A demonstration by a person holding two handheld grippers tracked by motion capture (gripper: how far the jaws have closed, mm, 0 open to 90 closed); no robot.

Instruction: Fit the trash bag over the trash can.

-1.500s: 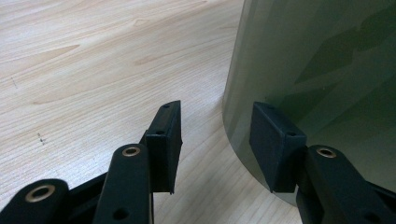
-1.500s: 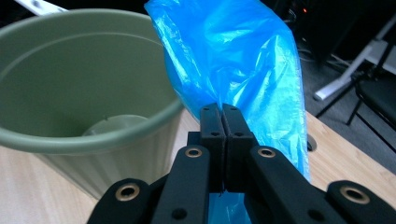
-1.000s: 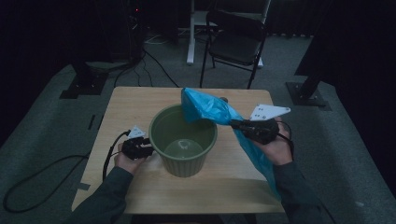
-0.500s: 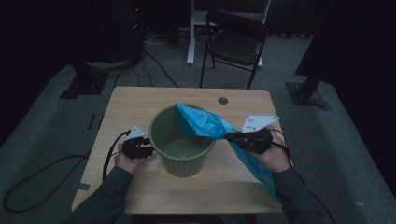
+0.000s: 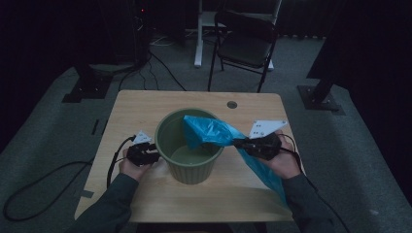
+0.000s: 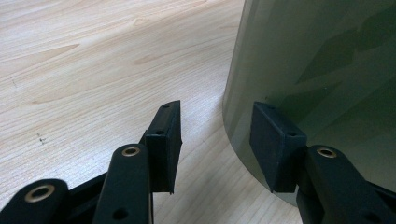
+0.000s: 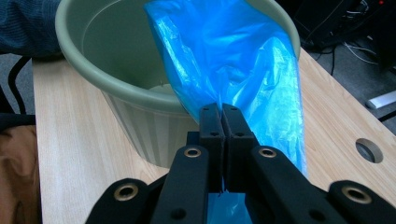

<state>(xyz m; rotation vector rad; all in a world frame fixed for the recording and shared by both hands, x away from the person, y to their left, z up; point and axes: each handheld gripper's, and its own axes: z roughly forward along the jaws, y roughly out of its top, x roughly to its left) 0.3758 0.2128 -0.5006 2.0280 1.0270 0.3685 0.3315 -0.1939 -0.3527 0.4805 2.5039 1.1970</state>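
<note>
A green plastic bin (image 5: 188,154) stands upright in the middle of the wooden table (image 5: 145,111). A blue plastic bag (image 5: 209,132) drapes over the bin's right rim, its top inside the bin and its tail trailing toward the table's front right. My right gripper (image 5: 238,143) is shut on the blue bag (image 7: 233,60) just outside the bin's rim (image 7: 116,88). My left gripper (image 5: 154,153) sits at the bin's left side, low by the table. Its jaws stand open, one pad (image 6: 275,140) against the bin wall (image 6: 322,70), nothing held.
A round cable hole (image 5: 232,104) sits near the table's far right edge. A black folding chair (image 5: 245,43) stands beyond the table. Stand bases (image 5: 85,85) and cables lie on the grey floor to the left and right. A black cable (image 5: 48,174) trails off the left gripper.
My right gripper has moved down and toward the near side with the blue bag, bringing the bag's top lower into the bin. The left gripper stays by the bin.
</note>
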